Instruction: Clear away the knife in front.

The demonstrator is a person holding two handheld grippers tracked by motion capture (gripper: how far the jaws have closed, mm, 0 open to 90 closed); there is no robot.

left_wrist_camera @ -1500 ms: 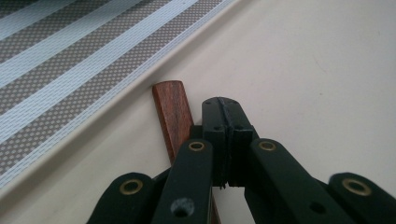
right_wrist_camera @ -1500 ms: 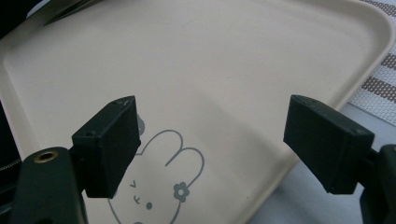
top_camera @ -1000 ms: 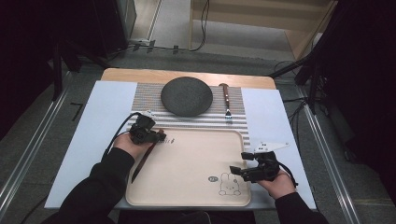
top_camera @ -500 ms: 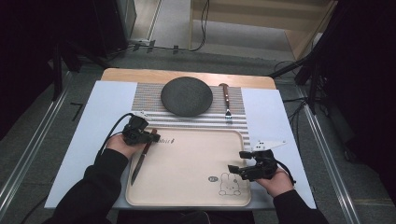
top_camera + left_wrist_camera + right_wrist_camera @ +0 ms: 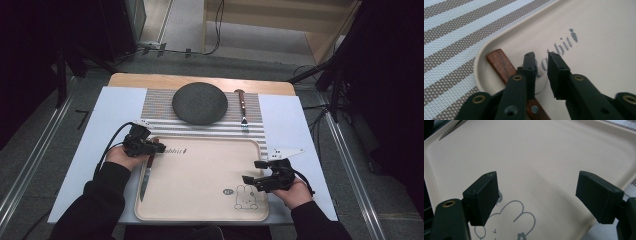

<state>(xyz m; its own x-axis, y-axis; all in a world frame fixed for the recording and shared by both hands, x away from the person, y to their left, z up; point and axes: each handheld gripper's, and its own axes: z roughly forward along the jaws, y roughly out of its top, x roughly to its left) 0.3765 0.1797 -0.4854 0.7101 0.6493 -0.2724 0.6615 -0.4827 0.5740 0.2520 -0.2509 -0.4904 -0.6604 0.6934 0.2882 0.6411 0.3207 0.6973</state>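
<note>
Left gripper view: knife [image 5: 501,66] lies beside left claw [image 5: 541,56].

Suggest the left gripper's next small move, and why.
Probably lift the left gripper clear of the knife: its jaws stand slightly apart beside the wooden handle, holding nothing, and the knife lies flat along the tray's left edge. The fork beside the dark plate seems next.

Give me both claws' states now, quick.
Left claw: open a little, holding nothing; over the knife handle in the tray corner.
Right claw: wide open, empty, over the tray.
</note>
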